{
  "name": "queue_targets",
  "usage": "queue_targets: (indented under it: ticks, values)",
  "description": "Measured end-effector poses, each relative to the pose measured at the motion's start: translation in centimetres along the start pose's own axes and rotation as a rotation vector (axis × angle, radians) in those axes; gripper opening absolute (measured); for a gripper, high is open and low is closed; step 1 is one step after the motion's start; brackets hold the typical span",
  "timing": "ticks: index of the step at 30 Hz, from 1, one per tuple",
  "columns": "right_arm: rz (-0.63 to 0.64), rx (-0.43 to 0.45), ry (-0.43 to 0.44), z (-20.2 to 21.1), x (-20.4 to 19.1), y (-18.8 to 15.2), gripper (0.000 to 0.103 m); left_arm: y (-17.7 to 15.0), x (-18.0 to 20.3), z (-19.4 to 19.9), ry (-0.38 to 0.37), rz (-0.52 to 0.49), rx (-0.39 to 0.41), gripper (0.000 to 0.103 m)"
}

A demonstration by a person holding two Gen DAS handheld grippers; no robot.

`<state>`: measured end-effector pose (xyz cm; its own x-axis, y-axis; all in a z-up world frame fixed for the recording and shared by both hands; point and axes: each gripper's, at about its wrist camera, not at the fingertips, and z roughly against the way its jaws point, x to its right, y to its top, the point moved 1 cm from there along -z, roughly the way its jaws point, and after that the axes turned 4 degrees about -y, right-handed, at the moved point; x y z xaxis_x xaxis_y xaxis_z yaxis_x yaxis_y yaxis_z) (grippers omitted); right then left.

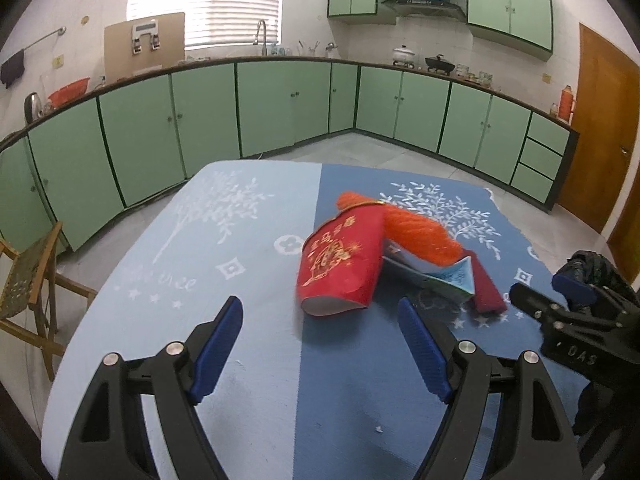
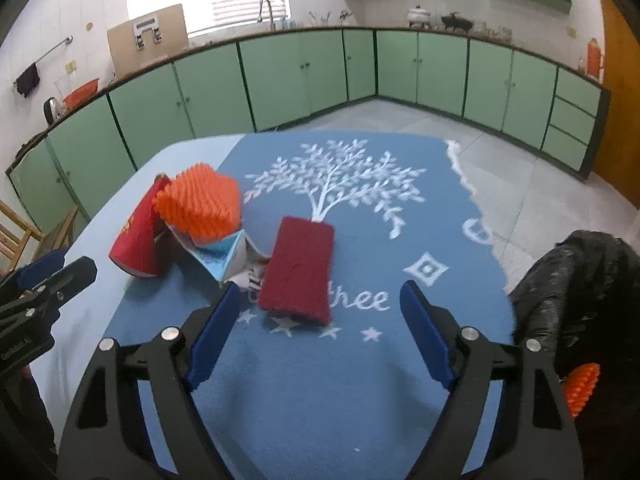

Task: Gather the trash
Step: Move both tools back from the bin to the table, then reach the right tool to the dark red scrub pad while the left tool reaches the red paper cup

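Left wrist view shows the left gripper (image 1: 320, 344) with its blue fingers wide apart and holding nothing, and the red paper cup (image 1: 340, 268) lies on its side at 12 o'clock from it, so it looks lined up to grab that first. Right wrist view shows the right gripper (image 2: 320, 332) spread apart and empty too, with the dark red pad (image 2: 298, 270) just ahead at 12 o'clock, the orange honeycomb ball (image 2: 200, 204) and blue folded booklet (image 2: 224, 256) piled at 10 o'clock on the blue tablecloth (image 2: 340, 380), and a black trash bag (image 2: 580, 288) waiting at 3 o'clock, probably for the trash.
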<state>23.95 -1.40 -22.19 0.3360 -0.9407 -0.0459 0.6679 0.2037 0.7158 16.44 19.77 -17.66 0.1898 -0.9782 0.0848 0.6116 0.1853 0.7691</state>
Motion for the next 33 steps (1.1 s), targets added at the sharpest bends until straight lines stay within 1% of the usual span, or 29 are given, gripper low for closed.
queue_targets:
  ticks: [3, 15, 18, 19, 20, 25, 28, 33]
  values:
    - [0.000, -0.022, 0.004, -0.8, -0.3, -0.1, 0.078, 0.0, -0.2, -0.4, -0.003, 0.006, -0.005, 0.078]
    - [-0.020, -0.103, 0.027, -3.3, -0.2, -0.2, 0.063, -0.1, -0.8, -1.4, -0.009, 0.016, -0.016, 0.078]
    - [-0.002, -0.121, 0.030, -3.7, -0.7, -0.2, 0.055, -0.2, -0.7, -1.5, -0.011, 0.018, -0.019, 0.078]
    - [0.002, -0.124, 0.038, -3.8, -0.8, -0.2, 0.047, -0.2, -0.7, -1.5, -0.011, 0.019, -0.020, 0.078]
    - [0.002, -0.126, 0.039, -3.8, -0.8, -0.2, 0.044, -0.2, -0.7, -1.6, -0.013, 0.020, -0.021, 0.078]
    - [-0.015, -0.116, 0.049, -3.2, -0.3, -0.2, 0.043, -0.2, -0.5, -1.9, -0.023, 0.020, -0.026, 0.078]
    - [-0.036, -0.099, 0.024, -2.5, 0.4, -0.1, 0.043, -0.1, 0.0, -2.2, -0.025, 0.009, -0.027, 0.078]
    - [-0.058, -0.092, 0.010, -2.3, 1.7, 0.2, 0.043, 0.2, 0.8, -3.3, -0.015, -0.009, -0.037, 0.078]
